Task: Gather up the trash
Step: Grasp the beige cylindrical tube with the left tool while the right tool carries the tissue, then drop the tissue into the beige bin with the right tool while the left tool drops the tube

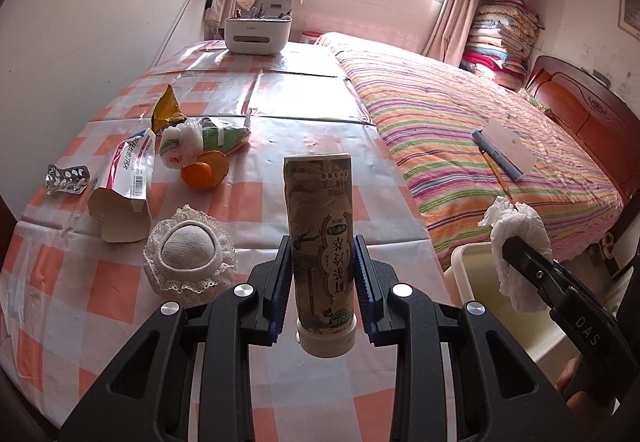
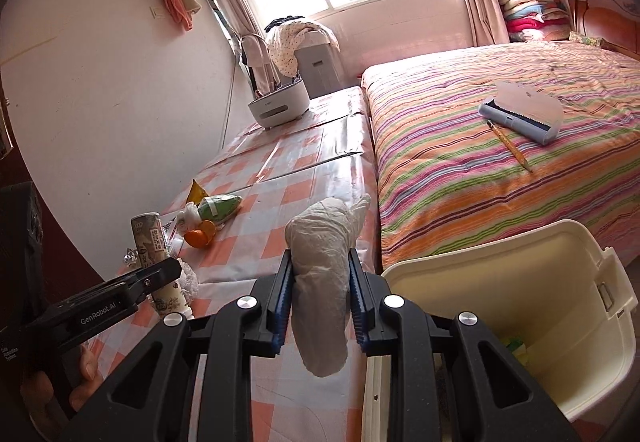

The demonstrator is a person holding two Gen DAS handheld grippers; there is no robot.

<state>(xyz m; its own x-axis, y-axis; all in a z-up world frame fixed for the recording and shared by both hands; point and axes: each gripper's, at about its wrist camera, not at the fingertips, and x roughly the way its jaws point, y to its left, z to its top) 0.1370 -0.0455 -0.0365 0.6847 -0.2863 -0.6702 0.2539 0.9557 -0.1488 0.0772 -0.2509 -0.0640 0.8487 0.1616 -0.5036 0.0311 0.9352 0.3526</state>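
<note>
My left gripper [image 1: 322, 266] is shut on a beige printed drink bottle [image 1: 320, 226], held cap toward the camera above the checked table [image 1: 280, 129]; it also shows in the right wrist view [image 2: 154, 262]. My right gripper [image 2: 320, 274] is shut on a crumpled white tissue [image 2: 320, 274], beside the cream bin [image 2: 500, 294] at the table's right edge. The tissue also shows in the left wrist view [image 1: 516, 242], over the bin [image 1: 476, 282]. Loose trash lies on the table: an orange peel [image 1: 204, 169], a torn white carton [image 1: 124, 189], a blister pack [image 1: 66, 179], a yellow wrapper [image 1: 168, 109], a green-white bag [image 1: 208, 139].
A lace-trimmed white cushion [image 1: 190, 262] sits near the table's front. A white organiser box [image 1: 256, 31] stands at the far end. The striped bed [image 1: 480, 145] on the right holds a lint roller [image 2: 520, 113] and a pencil [image 2: 508, 145]. Something yellow-green lies in the bin.
</note>
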